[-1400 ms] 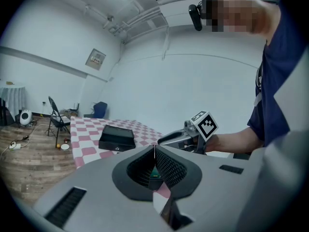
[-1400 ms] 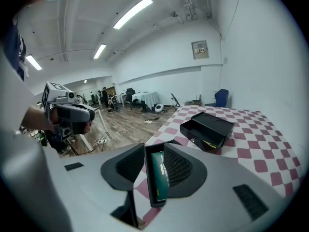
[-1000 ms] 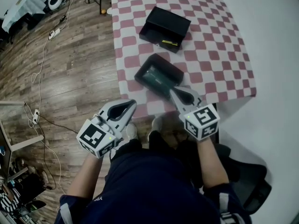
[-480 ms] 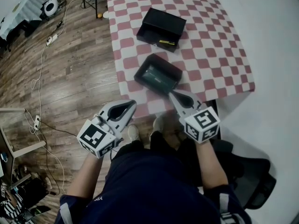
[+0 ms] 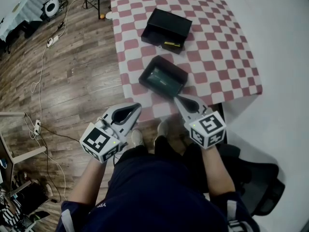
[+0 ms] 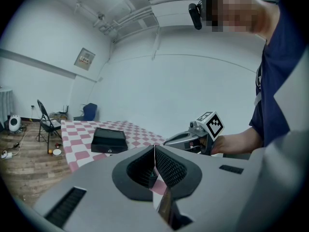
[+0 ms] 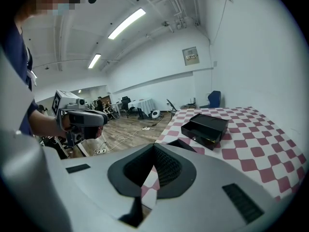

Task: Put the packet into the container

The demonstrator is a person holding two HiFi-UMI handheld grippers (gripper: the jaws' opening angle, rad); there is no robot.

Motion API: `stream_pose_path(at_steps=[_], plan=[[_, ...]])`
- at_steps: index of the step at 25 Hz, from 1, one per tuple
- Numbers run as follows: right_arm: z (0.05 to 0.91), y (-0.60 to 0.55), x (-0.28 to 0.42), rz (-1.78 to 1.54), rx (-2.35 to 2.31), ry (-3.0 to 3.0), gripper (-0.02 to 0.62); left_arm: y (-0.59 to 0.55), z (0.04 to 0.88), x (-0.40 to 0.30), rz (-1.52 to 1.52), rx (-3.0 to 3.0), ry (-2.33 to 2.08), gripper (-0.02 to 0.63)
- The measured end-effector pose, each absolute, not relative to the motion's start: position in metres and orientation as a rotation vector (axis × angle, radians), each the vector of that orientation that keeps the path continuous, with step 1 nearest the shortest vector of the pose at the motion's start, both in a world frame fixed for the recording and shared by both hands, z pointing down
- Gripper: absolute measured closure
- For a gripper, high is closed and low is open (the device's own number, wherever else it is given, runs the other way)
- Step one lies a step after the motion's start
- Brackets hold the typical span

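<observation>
- Tabletop point(image 5: 227, 47): red-and-white checked cloth that carries two black boxes, one behind the other.
- Container point(image 5: 174, 66): the nearer box, open at the top and set askew near the tabletop's front edge.
- Packet point(image 5: 160, 79): a greenish, flat item that lies inside the container on its floor. On this evidence the placing looks done.
- Second black box point(image 5: 166, 25): farther back and apart from the container, with a small yellow-green mark on its near wall.
- Left tongs point(image 5: 137, 107): pressed together with nothing between them, held off the tabletop's front edge over the wooden floor point(image 5: 72, 71).
- Right tongs point(image 5: 176, 97): likewise together and empty. The tip sits just beside the container's near corner; whether it touches cannot be told.
- Handling note: the right tongs should probably come away level and slowly, so the tip does not catch the rim and tip the packet out. The left tongs need do nothing.
- View differences: only the head view looks into the container and shows the packet.
- The left gripper view shows its own closed tongs point(image 6: 154, 148) and the right tongs side-on.
- The right gripper view shows its closed tongs point(image 7: 153, 145), only an edge of the container, and the second black box's side.
</observation>
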State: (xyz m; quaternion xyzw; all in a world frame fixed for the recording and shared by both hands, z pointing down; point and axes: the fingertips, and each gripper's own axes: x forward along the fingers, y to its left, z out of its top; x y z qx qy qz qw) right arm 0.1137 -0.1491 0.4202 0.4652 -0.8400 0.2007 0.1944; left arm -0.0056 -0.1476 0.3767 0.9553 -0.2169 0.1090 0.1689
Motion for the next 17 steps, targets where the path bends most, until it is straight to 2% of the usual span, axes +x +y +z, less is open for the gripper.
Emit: stream_pose_path(at_steps=[17], plan=[[0.4295, -0.152, 0.1196, 0.587, 1.284, -2.329, 0.58, -0.1469, 0.38, -0.0012, 0.279, 2.751, -0.592, 0.578]])
